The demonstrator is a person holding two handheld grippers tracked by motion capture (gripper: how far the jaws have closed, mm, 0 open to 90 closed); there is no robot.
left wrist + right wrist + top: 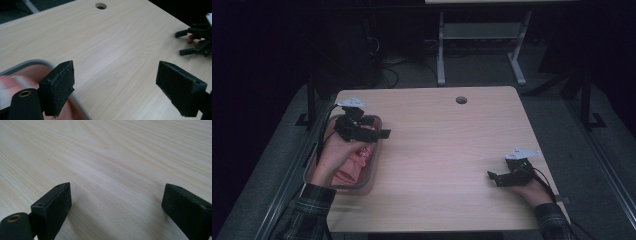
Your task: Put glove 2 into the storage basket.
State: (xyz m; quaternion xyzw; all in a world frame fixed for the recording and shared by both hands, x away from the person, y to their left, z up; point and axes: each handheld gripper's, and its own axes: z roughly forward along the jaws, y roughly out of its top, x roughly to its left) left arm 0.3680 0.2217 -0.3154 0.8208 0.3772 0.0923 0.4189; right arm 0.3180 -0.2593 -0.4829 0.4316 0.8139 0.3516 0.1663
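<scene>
Left gripper (379,131) above tray (371,176) (seemingly empty-jawed)

Plaid sleeves (314,197) — black hand-held grippers, grey plates

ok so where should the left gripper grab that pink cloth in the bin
Best guess: the raised fold of the pink cloth near the bin's table-side rim, from above. It lies bunched below the rim, so a sideways approach would hit the wall. The left gripper hangs open above.
</scene>
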